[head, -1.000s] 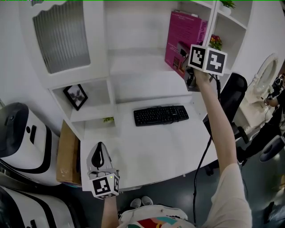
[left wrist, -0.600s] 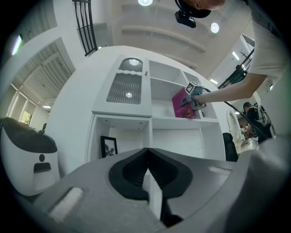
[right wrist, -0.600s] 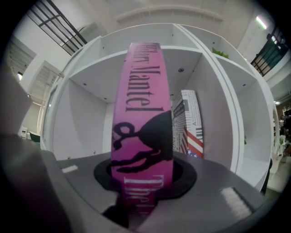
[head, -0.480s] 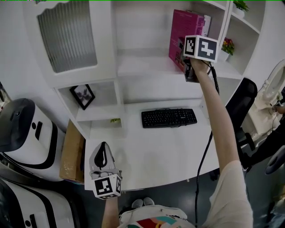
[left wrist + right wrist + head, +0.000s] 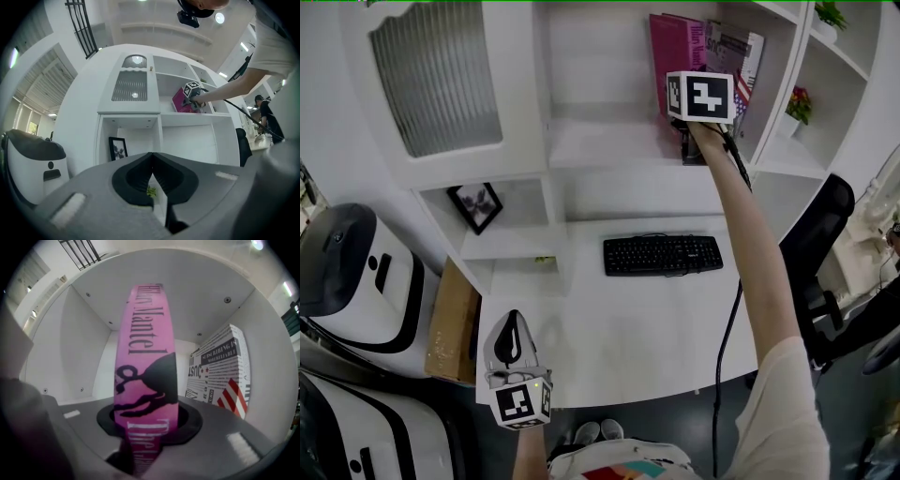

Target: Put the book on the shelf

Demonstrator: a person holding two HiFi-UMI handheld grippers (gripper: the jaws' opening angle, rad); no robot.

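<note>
The pink book [image 5: 673, 49] stands upright in the upper shelf compartment [image 5: 609, 142], its spine [image 5: 146, 366] facing me. My right gripper [image 5: 693, 150] is shut on the lower part of that spine, reaching into the compartment at arm's length. To the book's right, a black-and-white printed book [image 5: 219, 371] leans against the compartment wall. Low over the desk's near left corner, my left gripper [image 5: 510, 328] hangs shut, with nothing between its jaws [image 5: 152, 171]. From there the pink book [image 5: 183, 101] shows far off.
A black keyboard [image 5: 664, 254] lies on the white desk [image 5: 628, 328]. A framed picture [image 5: 476, 204] leans in a lower cubby, and a small green thing [image 5: 546, 260] sits below it. A black chair [image 5: 823, 234] stands at right, with white machines [image 5: 347, 281] and a cardboard box [image 5: 450, 319] at left.
My right gripper has carried the pink book further into the upper compartment and brought it more upright, next to the printed book. The left gripper has barely moved.
</note>
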